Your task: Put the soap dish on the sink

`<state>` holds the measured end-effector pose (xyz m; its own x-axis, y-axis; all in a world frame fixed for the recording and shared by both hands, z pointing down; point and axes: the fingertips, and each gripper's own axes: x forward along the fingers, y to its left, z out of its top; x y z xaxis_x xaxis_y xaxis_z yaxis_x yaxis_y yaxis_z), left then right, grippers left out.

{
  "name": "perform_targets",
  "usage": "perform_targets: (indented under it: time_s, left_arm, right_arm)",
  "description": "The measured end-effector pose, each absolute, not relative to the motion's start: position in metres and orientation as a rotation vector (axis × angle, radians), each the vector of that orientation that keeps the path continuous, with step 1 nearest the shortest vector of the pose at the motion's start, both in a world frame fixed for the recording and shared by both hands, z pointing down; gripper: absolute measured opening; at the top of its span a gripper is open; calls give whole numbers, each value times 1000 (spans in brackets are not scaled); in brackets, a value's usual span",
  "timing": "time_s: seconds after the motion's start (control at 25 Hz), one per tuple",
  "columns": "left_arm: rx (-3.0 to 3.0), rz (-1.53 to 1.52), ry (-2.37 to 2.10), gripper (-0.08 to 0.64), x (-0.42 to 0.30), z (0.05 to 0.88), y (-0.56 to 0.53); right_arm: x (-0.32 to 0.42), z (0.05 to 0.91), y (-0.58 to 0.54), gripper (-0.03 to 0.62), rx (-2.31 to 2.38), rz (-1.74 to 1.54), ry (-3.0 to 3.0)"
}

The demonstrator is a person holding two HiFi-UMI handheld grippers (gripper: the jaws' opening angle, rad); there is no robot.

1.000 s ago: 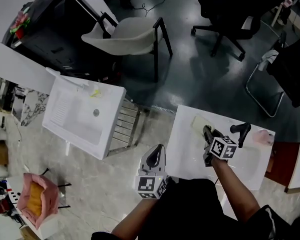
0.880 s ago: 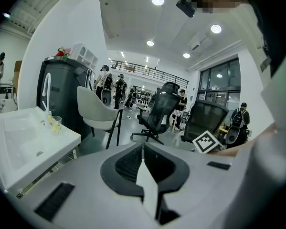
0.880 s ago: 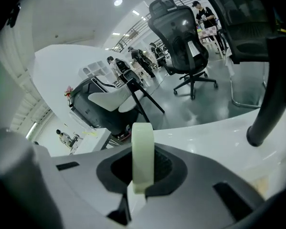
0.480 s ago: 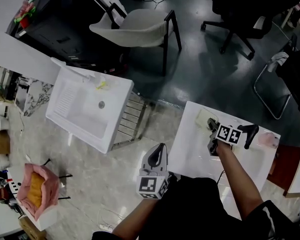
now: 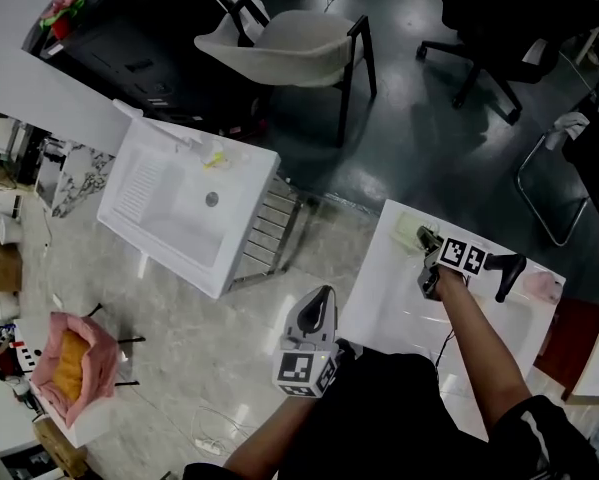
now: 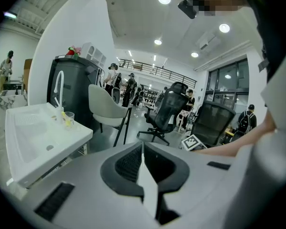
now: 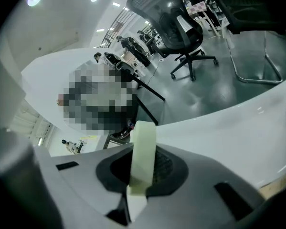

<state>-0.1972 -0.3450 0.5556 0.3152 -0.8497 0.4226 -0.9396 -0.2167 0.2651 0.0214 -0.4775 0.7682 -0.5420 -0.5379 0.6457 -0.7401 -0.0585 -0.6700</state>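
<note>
The soap dish (image 7: pixel 143 137), a pale green piece seen edge-on, stands clamped between the pads of my right gripper (image 7: pixel 142 168), whose jaws are opening slightly. In the head view the right gripper (image 5: pixel 426 240) holds the soap dish (image 5: pixel 406 234) low over the far left corner of the white sink (image 5: pixel 384 308) at the right; whether it touches the rim I cannot tell. A black faucet (image 5: pixel 506 270) stands on that sink's far rim. My left gripper (image 5: pixel 320 300) hangs shut and empty beside the sink's left edge. The left gripper view shows its jaws (image 6: pixel 143 151) pressed together.
A second white sink (image 5: pixel 169 230) with a faucet and a glass stands at the left. A pink object (image 5: pixel 542 286) lies by the black faucet. A pale chair (image 5: pixel 289 40), black office chairs and a pink bag (image 5: pixel 71 368) surround the spot.
My right gripper has sunk with the soap dish toward the sink's far left corner. The left gripper has barely shifted.
</note>
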Motion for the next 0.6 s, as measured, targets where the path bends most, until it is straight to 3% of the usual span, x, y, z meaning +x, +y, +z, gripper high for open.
perform_targets:
  time_s: [0.6]
  left_arm:
    - [2068, 229, -1594, 18, -212, 558, -332]
  right_arm:
    - [12, 793, -487, 105, 1338, 1685, -1988]
